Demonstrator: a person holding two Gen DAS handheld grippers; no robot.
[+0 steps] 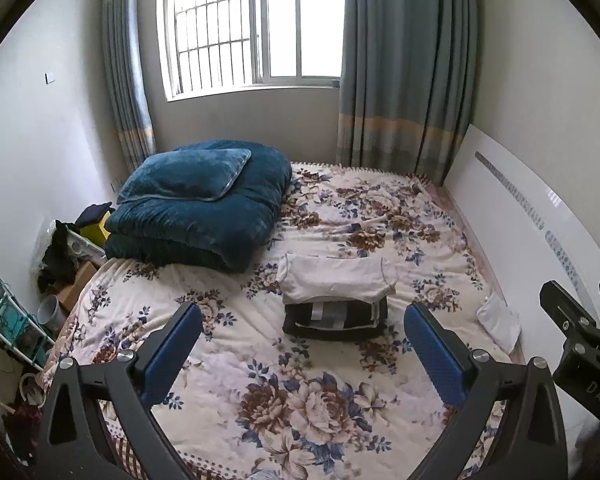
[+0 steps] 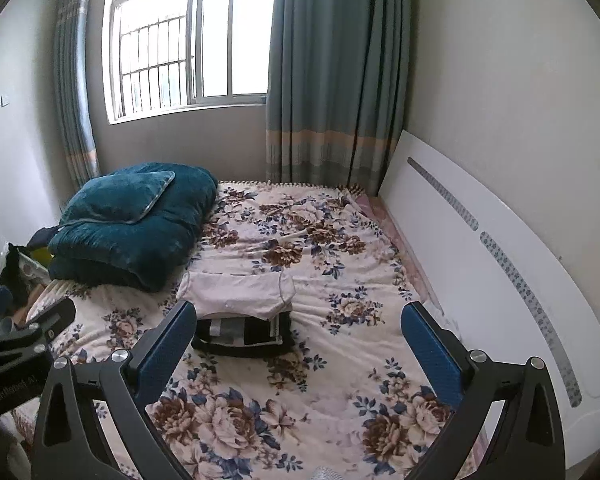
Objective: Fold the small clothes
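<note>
A folded white garment [image 1: 334, 280] lies on top of a folded black-and-grey garment [image 1: 334, 318] in the middle of the floral bedspread [image 1: 300, 400]. The same stack shows in the right wrist view, white piece [image 2: 238, 294] over dark piece [image 2: 244, 336]. My left gripper [image 1: 304, 332] is open and empty, held above the bed short of the stack. My right gripper [image 2: 300, 332] is open and empty, held to the right of the stack. The right gripper also shows at the right edge of the left wrist view [image 1: 576, 300].
A folded teal quilt with a pillow [image 1: 196, 208] sits at the far left of the bed. A white headboard [image 1: 532, 216] runs along the right. A small white cloth [image 1: 500, 322] lies by the headboard. Clutter and a rack [image 1: 12, 320] stand left of the bed.
</note>
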